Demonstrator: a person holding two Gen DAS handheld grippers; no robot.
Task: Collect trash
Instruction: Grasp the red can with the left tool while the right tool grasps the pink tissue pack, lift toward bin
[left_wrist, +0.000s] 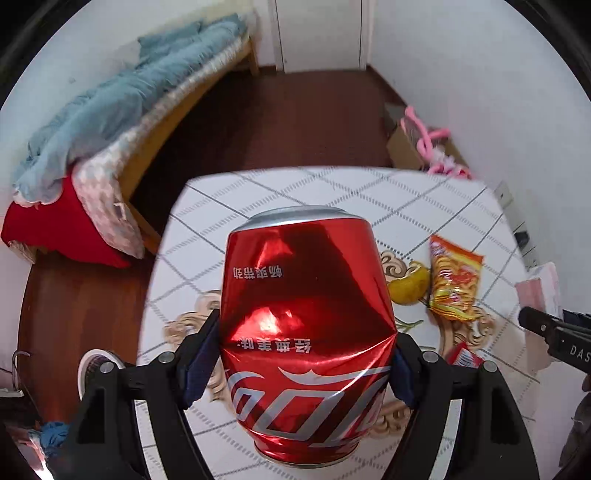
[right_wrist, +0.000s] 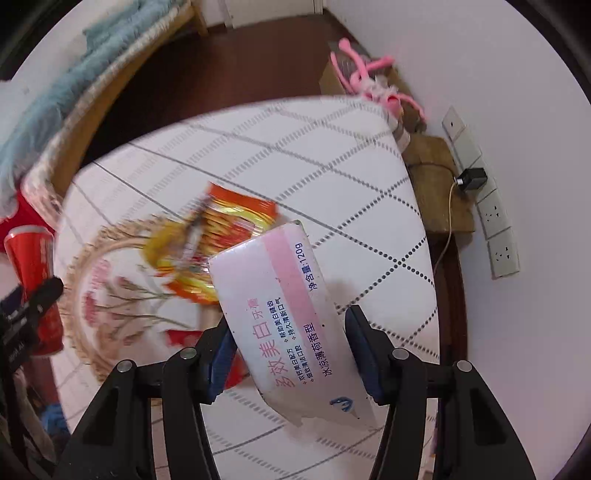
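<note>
Above table (left_wrist: 295, 192), left fingers (left_wrist: 207, 350) pinch dented can (left_wrist: 306, 332) (red); right fingers (right_wrist: 225, 354) clamp toothpaste box (right_wrist: 291, 325).

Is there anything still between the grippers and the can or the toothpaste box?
Nothing: the left gripper is clamped on the dented red can, and the right gripper grips the toothpaste box. No trash bin is in view.

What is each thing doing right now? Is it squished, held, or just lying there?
Left gripper: shut on the red can.
Red can: dented, held above the table.
Right gripper: shut on the toothpaste box.
Toothpaste box: tilted, one end torn open.
Snack wrapper: lying flat on the table.
Yellow peel: lying beside the wrapper.
Table: covered with a patterned cloth.
</note>
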